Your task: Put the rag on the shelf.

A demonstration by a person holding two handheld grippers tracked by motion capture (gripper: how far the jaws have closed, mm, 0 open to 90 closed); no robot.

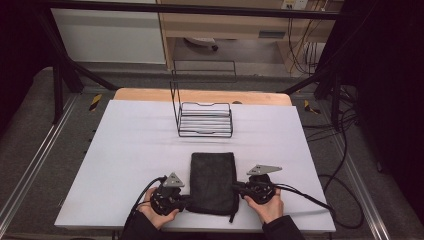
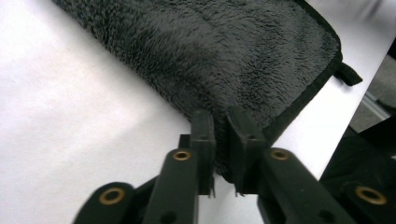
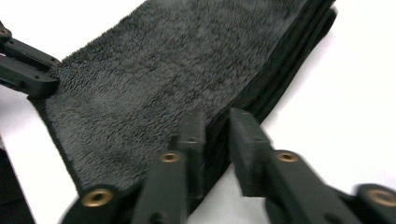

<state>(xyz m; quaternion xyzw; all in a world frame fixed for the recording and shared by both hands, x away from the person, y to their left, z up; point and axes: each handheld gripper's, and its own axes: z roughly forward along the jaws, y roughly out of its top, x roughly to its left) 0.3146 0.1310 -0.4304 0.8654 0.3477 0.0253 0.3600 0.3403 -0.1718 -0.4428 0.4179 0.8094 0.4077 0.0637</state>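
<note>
Lying flat on the white counter (image 1: 125, 150), near its front edge, a folded black towel (image 1: 213, 181) sits between the 2 tongs. Seen from the high view, the left tongs (image 1: 186, 201) meet the towel at its near left corner, while the right tongs (image 1: 235, 187) meet its right edge a little farther from the person. Each tool is held in 1 hand, the left hand (image 1: 150, 212) and the right hand (image 1: 267, 206) coming in from the bottom of the high view.

In the left gripper view, the left tongs (image 2: 220, 122) stand with their 2 jaws nearly together, a narrow slit between them, and the towel's (image 2: 210, 51) hemmed edge runs into that slit; they look clenched on the fabric. A small black loop (image 2: 348, 74) sticks out from the towel's far corner.

In the right gripper view, the right tongs (image 3: 217, 122) have 1 jaw lying over the fleecy top and the other on the counter side, with the stacked folded layers (image 3: 280, 60) of the edge caught between them. The left tongs (image 3: 49, 77) show at the upper left, biting the opposite corner.

Beyond the towel, well apart, a black wire rack (image 1: 205, 117) stands on the counter.
</note>
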